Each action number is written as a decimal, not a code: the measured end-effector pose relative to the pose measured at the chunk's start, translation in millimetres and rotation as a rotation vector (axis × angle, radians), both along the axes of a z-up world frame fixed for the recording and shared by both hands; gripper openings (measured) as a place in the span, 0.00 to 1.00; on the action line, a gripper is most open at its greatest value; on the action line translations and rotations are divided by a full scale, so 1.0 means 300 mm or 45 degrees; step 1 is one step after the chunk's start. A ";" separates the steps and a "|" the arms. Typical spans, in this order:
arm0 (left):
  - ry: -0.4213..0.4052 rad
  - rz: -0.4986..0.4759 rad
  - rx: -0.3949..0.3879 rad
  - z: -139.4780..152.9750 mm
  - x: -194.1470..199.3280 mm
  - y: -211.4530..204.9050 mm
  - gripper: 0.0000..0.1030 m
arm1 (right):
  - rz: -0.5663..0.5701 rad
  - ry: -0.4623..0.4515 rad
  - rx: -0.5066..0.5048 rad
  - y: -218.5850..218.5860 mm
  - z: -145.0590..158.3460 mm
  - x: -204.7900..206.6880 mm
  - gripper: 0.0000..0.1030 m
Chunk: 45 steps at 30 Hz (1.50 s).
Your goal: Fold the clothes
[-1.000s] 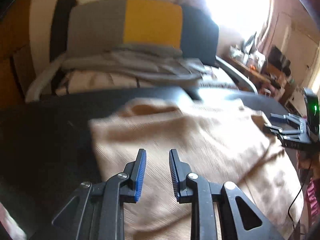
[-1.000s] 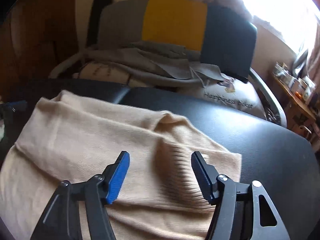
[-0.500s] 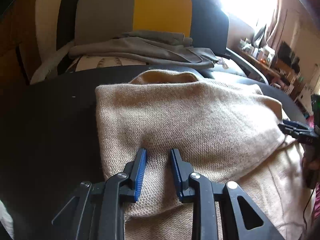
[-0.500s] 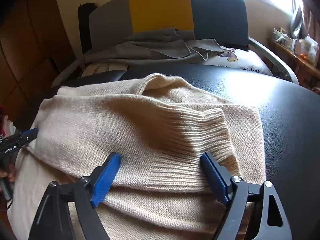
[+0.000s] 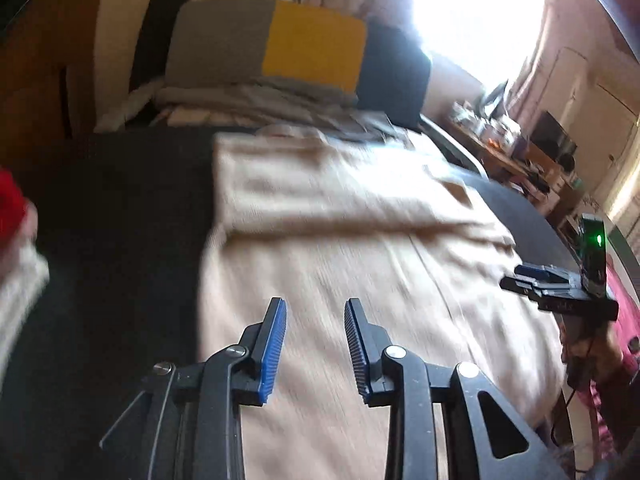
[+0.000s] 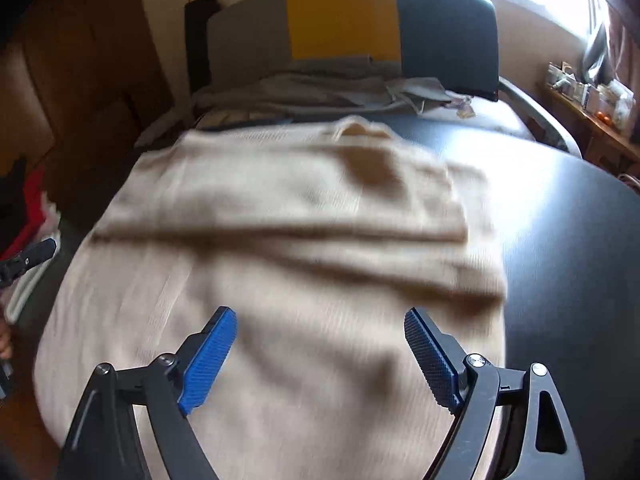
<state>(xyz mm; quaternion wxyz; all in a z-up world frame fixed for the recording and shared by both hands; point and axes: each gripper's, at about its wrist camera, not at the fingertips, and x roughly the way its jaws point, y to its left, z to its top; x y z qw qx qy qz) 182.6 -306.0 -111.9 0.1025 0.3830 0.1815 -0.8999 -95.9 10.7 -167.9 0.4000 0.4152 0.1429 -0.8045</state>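
Lying on the black table (image 6: 580, 240), the beige sweater (image 6: 280, 260) is spread flat with a fold across its middle and its neck opening toward the chair (image 6: 348, 20) behind the table. Over the sweater's near part the right gripper (image 6: 320, 356) hovers with its jaws spread wide, nothing between them. The left gripper (image 5: 314, 344) hangs over the sweater's near left part, jaws a narrow way apart and just widened a little, empty too. Only the left view shows the right gripper from outside, at the sweater's right edge, a green light on it, and a cluttered shelf (image 5: 520, 160) beyond. Only the right view shows grey clothes (image 6: 320, 92) piled on the chair clearly. Both views are blurred.
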 end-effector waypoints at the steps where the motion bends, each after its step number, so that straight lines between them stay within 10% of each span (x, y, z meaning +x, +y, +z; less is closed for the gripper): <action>1: -0.016 -0.009 -0.009 -0.018 0.017 0.027 0.30 | 0.005 -0.002 0.012 0.017 -0.009 0.035 0.84; 16: -0.044 0.110 -0.054 -0.100 0.063 0.022 0.32 | -0.018 0.090 0.026 0.095 -0.087 0.146 1.00; 29: 0.015 0.181 0.103 -0.098 0.358 0.049 0.39 | -0.189 -0.494 -0.467 0.587 -0.017 0.096 1.00; 35: -0.012 0.199 0.095 -0.099 0.395 0.035 0.41 | -0.041 -0.767 -0.648 0.572 -0.060 0.130 1.00; 45: -0.045 -0.009 0.062 -0.102 0.381 0.121 0.50 | 0.166 -0.785 -0.594 0.433 -0.076 0.194 0.97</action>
